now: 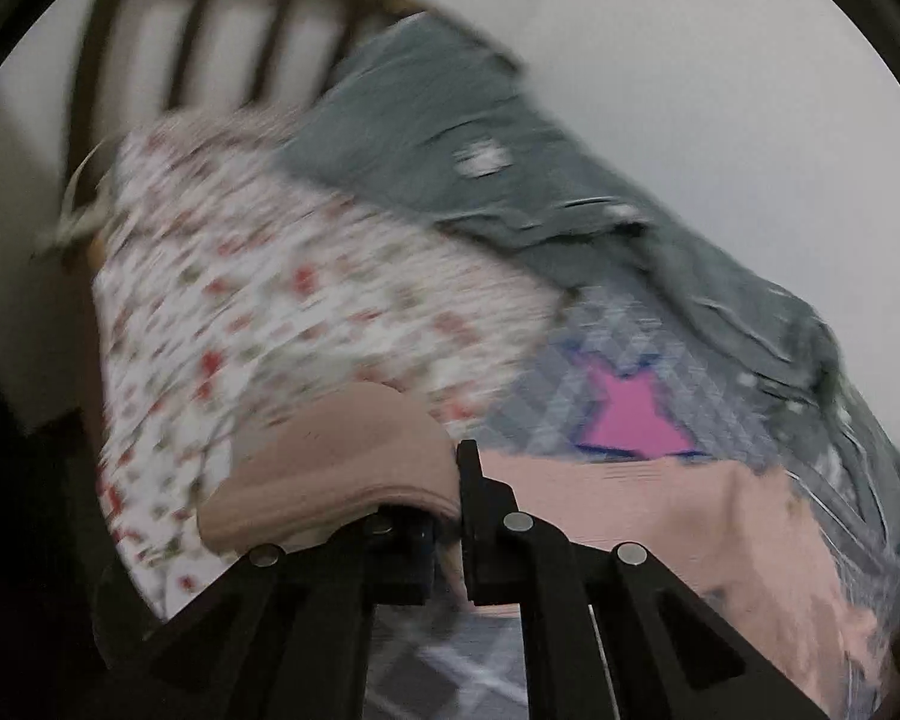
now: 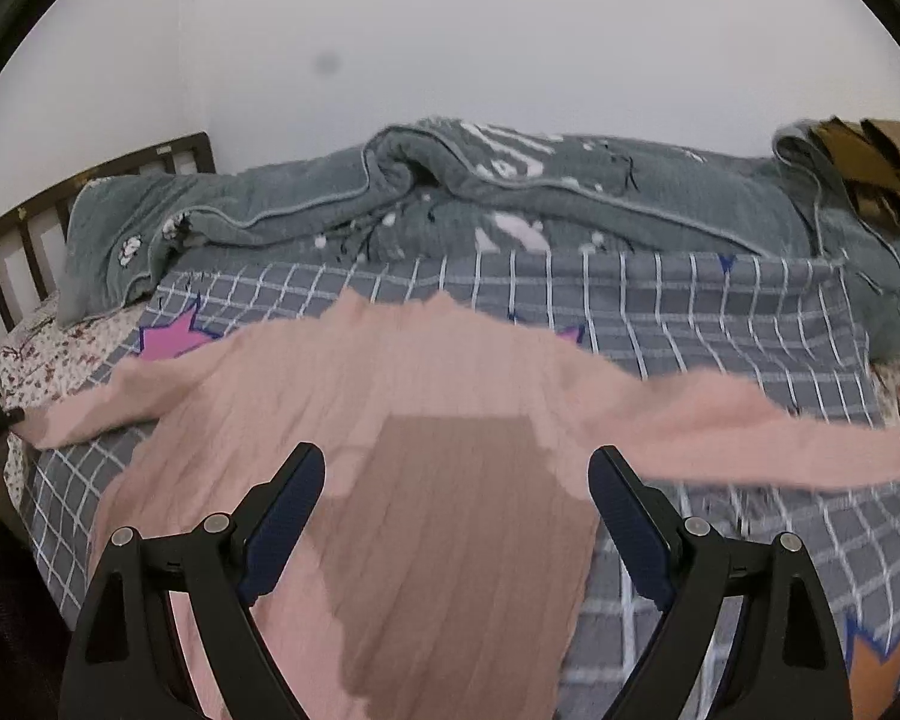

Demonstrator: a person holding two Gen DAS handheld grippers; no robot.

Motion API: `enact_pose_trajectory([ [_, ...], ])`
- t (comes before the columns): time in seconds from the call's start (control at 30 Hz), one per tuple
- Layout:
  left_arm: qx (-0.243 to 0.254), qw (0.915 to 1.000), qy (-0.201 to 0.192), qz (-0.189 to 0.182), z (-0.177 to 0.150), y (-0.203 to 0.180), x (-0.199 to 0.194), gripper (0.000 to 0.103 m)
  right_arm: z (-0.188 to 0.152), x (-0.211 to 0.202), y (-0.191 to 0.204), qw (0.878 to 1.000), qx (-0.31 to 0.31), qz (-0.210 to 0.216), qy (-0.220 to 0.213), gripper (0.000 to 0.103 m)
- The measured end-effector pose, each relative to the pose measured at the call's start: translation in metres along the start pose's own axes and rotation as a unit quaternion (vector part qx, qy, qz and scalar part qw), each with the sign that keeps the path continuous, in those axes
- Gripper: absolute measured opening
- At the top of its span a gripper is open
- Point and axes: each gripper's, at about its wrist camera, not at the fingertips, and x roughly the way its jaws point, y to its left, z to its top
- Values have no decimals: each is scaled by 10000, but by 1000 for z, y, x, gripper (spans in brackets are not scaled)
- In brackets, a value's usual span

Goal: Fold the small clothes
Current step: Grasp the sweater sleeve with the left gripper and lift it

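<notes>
Pink ribbed sweater (image 2: pixel 390 396) lies flat on the bed (image 2: pixel 720 324), sleeves out L–R across the view; left gripper (image 1: pixel 450 516) jaws pinched on the L cuff, right gripper (image 2: pixel 456 516) jaws wide, empty, over the body w/ R sleeve nearer.

The left gripper (image 1: pixel 459 516) pinches a pink garment's cuff (image 1: pixel 330 468) above the checked bedsheet (image 1: pixel 570 348).

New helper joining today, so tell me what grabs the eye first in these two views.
The pink ribbed sweater spread across the checked bedsheet dominates, sleeves flung to both sides. The left tongs are shut on one sleeve's cuff, while the right tongs hover open over the sweater's body. Behind lies a rumpled grey blanket along the wall.
</notes>
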Motion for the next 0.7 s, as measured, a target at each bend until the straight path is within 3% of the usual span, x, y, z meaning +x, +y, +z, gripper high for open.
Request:
enact_pose_trajectory([
  [0.17,779,9959,-201,-421,8,-91,-19,7,11,7,-22,9999,-21,49,-133,89],
  [0.37,1555,9826,-152,-1005,-10,-225,-23,7,1,1,-71,9994,145,-24,-300,89],
  [0.53,2272,9600,67,-1636,-57,-346,-20,7,1,-15,-125,9978,369,-324,-439,89],
  [0.7,2927,9357,429,-1920,-132,-431,-7,7,-8,-10,-170,9939,979,-359,-348,89],
])
